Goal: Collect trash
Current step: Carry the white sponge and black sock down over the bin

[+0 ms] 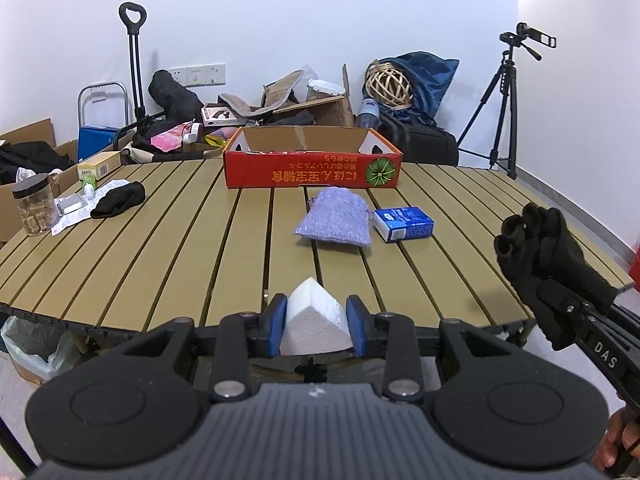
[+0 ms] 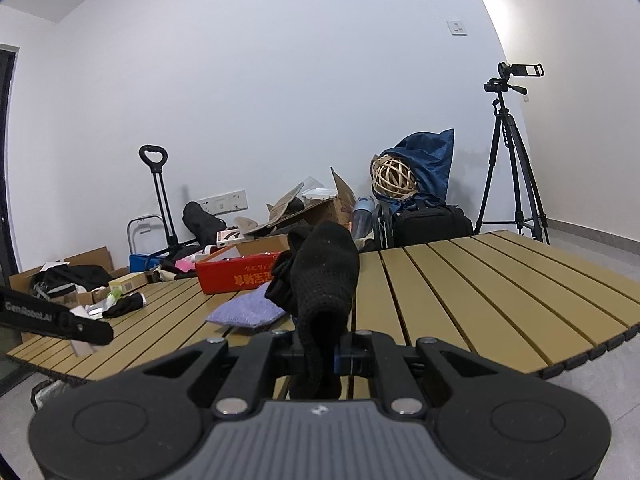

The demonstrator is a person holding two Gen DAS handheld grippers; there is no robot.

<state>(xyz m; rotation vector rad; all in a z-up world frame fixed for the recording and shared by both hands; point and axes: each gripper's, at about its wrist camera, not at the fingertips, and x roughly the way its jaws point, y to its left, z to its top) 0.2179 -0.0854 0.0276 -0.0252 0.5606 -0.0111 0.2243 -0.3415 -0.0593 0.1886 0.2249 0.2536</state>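
My left gripper (image 1: 316,322) is shut on a white foam block (image 1: 314,326) held between its blue pads above the near edge of the slatted table (image 1: 168,248). My right gripper (image 2: 326,354) is shut on a black knit glove (image 2: 324,280), which stands up from its jaws; the same glove (image 1: 536,248) shows at the right of the left wrist view. Farther back on the table lie a purple knit pouch (image 1: 334,222), a small blue and white carton (image 1: 403,224) and a red cardboard box (image 1: 312,162), open at the top.
At the table's left stand a jar with a black lid (image 1: 35,210), a black glove (image 1: 120,199) on paper, and a small yellow box (image 1: 99,164). Behind the table are cartons, bags and a camera tripod (image 1: 502,116). A plastic-lined bin (image 1: 36,354) sits below left.
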